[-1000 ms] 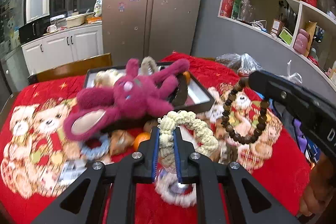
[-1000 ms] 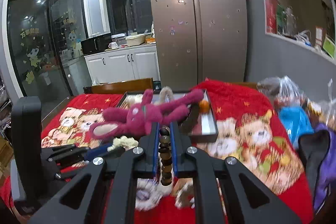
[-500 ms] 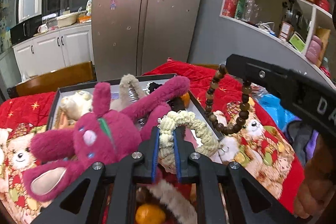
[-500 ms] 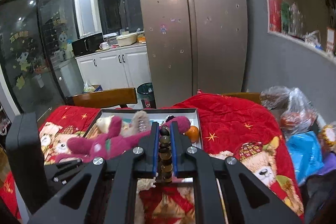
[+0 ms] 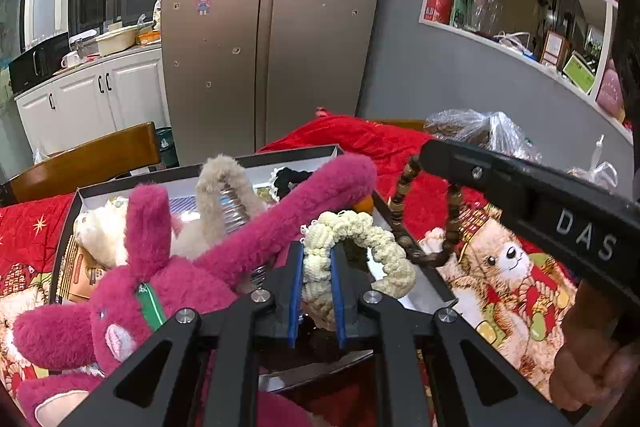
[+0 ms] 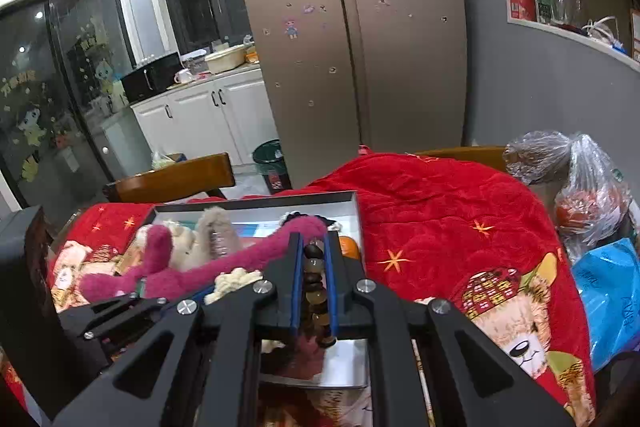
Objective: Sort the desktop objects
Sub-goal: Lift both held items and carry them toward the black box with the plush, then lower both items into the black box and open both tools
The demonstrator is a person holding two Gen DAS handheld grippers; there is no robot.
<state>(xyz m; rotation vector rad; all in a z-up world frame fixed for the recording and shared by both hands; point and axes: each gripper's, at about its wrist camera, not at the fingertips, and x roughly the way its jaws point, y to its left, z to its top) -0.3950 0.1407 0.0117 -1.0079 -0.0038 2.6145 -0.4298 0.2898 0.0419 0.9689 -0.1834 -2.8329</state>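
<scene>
The left gripper [image 5: 316,269] is clamped on a cream knitted ring [image 5: 360,247], held above the near end of the grey-rimmed tray [image 5: 296,155]. The right gripper [image 6: 313,267] pinches a brown bead bracelet [image 6: 314,291] (its loop dangles over the tray's right rim in the left view). A magenta plush rabbit [image 5: 168,287] sprawls across the tray on the red bear-print tablecloth [image 6: 460,227].
</scene>
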